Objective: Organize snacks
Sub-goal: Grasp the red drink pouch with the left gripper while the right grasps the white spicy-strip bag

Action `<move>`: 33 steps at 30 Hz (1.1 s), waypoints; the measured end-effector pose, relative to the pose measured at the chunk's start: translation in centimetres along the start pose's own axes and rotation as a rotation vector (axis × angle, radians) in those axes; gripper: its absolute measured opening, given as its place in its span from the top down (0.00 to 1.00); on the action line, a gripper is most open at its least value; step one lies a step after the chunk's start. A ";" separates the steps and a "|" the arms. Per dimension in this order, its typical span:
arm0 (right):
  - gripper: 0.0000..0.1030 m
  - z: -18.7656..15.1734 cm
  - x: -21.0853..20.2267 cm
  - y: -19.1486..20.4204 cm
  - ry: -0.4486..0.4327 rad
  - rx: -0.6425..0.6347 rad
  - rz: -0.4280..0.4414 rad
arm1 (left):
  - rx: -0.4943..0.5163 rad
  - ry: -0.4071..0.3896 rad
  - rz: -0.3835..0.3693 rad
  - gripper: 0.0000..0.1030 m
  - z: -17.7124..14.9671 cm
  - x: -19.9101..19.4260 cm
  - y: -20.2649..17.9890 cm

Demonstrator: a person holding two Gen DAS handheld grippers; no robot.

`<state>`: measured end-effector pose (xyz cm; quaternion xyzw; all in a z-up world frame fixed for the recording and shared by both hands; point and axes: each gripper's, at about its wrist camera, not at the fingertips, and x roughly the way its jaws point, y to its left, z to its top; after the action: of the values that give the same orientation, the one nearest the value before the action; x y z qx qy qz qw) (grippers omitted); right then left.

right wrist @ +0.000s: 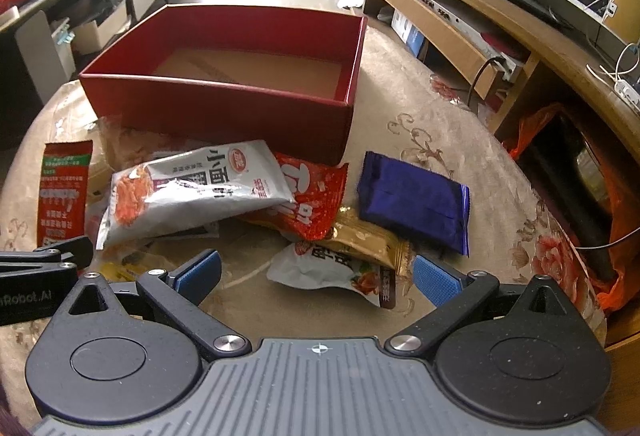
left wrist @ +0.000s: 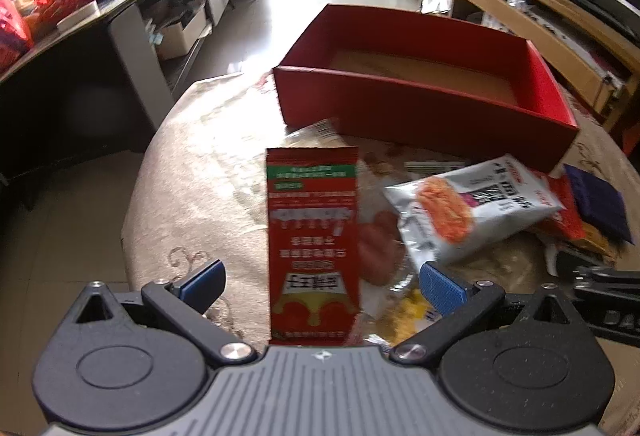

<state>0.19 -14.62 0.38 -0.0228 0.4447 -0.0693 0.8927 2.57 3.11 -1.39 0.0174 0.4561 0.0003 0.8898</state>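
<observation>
An open red box [left wrist: 420, 115] [right wrist: 224, 103] with a bare brown floor stands at the far side of a round table. Snack packets lie in front of it. A tall red packet [left wrist: 312, 244] [right wrist: 62, 191] lies between the open fingers of my left gripper [left wrist: 322, 280]. A silver packet [left wrist: 472, 211] [right wrist: 192, 191] lies to its right. My right gripper [right wrist: 316, 276] is open over a small white packet [right wrist: 332, 268], with a gold packet [right wrist: 368, 240], a red-orange packet [right wrist: 312, 199] and a blue packet [right wrist: 412, 203] beyond.
The table has a beige floral cloth [right wrist: 460, 139]. A dark cabinet [left wrist: 80, 75] stands to the left. A wooden TV bench [right wrist: 460, 7] stands to the right. An orange bag [right wrist: 580, 187] sits at the table's right edge. The left gripper's body shows in the right view [right wrist: 36, 276].
</observation>
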 end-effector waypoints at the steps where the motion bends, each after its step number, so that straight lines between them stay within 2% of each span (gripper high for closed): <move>1: 0.00 0.1 -0.1 0.0 -0.001 0.002 0.002 | -0.006 0.005 0.002 0.00 0.1 0.2 0.2; 11: 0.00 2.1 -0.3 -0.4 -0.019 0.015 0.034 | -0.052 0.088 0.007 0.00 1.5 4.0 0.9; 19: 0.00 3.5 0.3 -1.0 0.008 0.064 0.103 | -0.088 0.107 -0.030 0.01 2.3 5.8 0.9; 21: 0.00 3.6 0.4 -1.5 0.029 0.096 0.136 | -0.112 0.116 -0.057 0.06 2.1 5.5 1.4; 26: 0.00 3.7 0.7 -2.6 0.055 0.163 0.172 | -0.145 0.130 -0.118 0.31 1.3 4.7 2.6; 29: 0.00 3.6 1.0 -2.9 0.094 0.216 0.220 | -0.144 0.126 -0.134 0.40 0.8 4.3 2.8; 33: 0.00 3.4 1.7 -3.1 0.171 0.362 0.343 | -0.129 0.132 -0.147 0.43 0.2 3.9 3.0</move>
<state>3.64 -17.98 1.42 0.2189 0.4964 0.0030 0.8400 5.07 6.19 -4.34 -0.0732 0.5128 -0.0346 0.8547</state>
